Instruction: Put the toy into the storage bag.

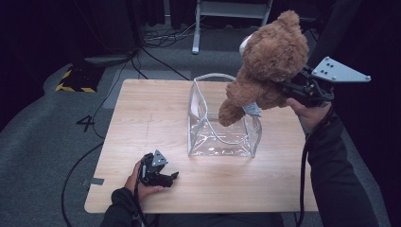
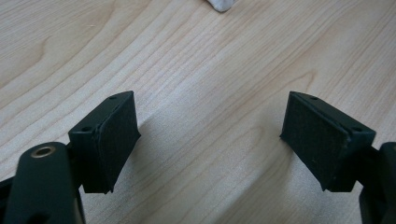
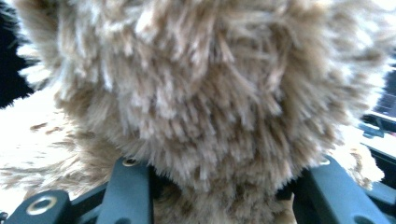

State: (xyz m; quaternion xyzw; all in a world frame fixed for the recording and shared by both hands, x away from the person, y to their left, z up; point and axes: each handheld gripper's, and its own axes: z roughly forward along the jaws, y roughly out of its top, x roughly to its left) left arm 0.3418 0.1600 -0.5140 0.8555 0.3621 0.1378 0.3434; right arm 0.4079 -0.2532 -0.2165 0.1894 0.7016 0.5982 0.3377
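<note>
The bear point(image 1: 267, 66) is up in the air, over the far right of the table point(image 1: 142, 113), hanging just above and to the right of the clear bag point(image 1: 222, 118). The right gripper point(image 1: 295, 90) has it from behind, jaws clamped into the plush at the back of the body; in the right gripper view fur point(image 3: 201, 93) bulges out between the two black jaws, so that is a squeeze grip, well sunk in.

This looks like a light, soft load. The stuffing gives, so the hold sits deep rather than on a hard edge, and the fur offers plenty of friction; slipping seems unlikely. The floppy parts are the trouble: one leg point(image 1: 229, 113) dangles low over the bag's mouth, and with it a white tag point(image 1: 251, 109). The torso is the sensible place to hold, as here; a limb or ear would let the body swing.

The bag stands upright and open, thin and see-through, with a white rim point(image 1: 213, 76). It looks flimsy, and a snagged leg could fold a wall in or tip it.

The left gripper point(image 1: 158, 172) rests on the near left of the table, jaws wide apart, nothing between the pads point(image 2: 116, 140), bare wood below.
</note>
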